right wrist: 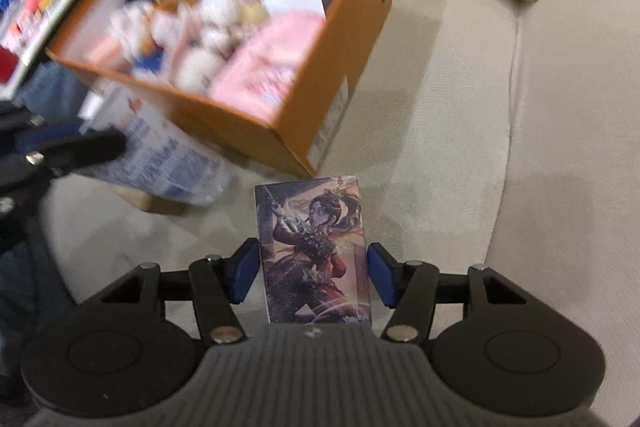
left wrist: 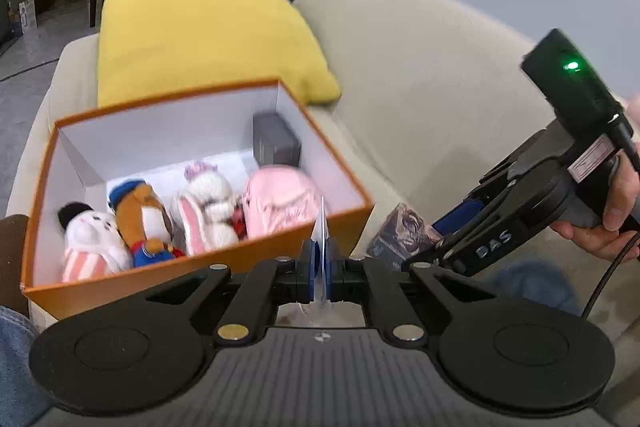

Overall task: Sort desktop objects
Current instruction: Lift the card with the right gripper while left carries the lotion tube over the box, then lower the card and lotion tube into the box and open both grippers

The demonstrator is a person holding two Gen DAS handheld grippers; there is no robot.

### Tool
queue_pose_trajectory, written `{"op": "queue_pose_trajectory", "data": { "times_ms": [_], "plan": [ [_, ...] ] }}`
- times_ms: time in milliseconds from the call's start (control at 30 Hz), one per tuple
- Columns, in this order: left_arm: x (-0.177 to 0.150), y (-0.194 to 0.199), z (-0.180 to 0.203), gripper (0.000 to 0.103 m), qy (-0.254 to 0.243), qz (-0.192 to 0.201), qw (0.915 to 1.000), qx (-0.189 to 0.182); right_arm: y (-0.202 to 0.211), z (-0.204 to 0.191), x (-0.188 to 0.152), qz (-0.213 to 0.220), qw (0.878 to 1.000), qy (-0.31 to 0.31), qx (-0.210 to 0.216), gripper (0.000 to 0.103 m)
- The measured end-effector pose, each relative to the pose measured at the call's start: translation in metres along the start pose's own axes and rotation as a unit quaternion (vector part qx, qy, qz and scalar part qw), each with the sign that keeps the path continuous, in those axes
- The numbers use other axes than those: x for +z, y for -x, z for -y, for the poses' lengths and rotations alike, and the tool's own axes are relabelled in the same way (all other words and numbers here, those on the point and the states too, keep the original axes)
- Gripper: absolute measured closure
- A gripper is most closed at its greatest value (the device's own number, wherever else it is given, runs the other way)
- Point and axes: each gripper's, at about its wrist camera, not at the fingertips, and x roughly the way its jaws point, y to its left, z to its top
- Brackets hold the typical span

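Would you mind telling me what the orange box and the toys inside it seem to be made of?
The orange box looks like matte cardboard: thin straight walls, crisp folded corners, white inside, a printed label on one end. The toys look like soft plush fabric: fuzzy nap and rounded stuffed shapes, though blur hides finer detail.

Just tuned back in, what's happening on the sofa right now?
A person is sorting small items into the orange box on the sofa, one tool in each hand. The left tool is shut on a thin clear packet near the box's front edge. The right tool has an illustrated card box between its blue pads, which seem to press its sides. Plush toys already lie in the box.
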Motion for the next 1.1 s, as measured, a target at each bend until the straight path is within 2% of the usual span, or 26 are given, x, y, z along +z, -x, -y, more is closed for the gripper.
{"op": "queue_pose_trajectory", "data": {
  "times_ms": [100,233,400,533,733,900,1100],
  "plan": [
    [0.013,0.021,-0.007,0.098,0.007,0.024,0.9997,0.002,0.037,-0.007,0.01,0.033,0.999,-0.008,0.013,0.043],
    [0.037,0.04,-0.018,0.098,0.004,0.06,0.9977,0.03,0.066,-0.036,0.032,0.072,0.997,-0.022,0.019,0.043],
    [0.063,0.034,-0.043,0.099,0.017,0.081,0.9942,0.067,0.046,-0.057,0.085,0.089,0.994,-0.066,0.008,0.043],
    [0.073,0.012,-0.064,0.099,0.035,0.069,0.9941,0.076,0.009,-0.062,0.114,0.067,0.992,-0.103,-0.026,0.043],
    [0.076,-0.011,-0.087,0.099,0.058,0.06,0.9947,0.06,-0.034,-0.066,0.127,0.012,0.988,-0.134,-0.08,0.043],
    [0.077,-0.023,-0.097,0.099,0.073,0.062,0.9947,0.037,-0.041,-0.055,0.125,-0.029,0.979,-0.177,-0.097,0.042],
    [0.076,-0.031,-0.107,0.099,0.09,0.065,0.9936,0.02,-0.037,-0.057,0.127,-0.052,0.977,-0.182,-0.101,0.04]
  ]
}}
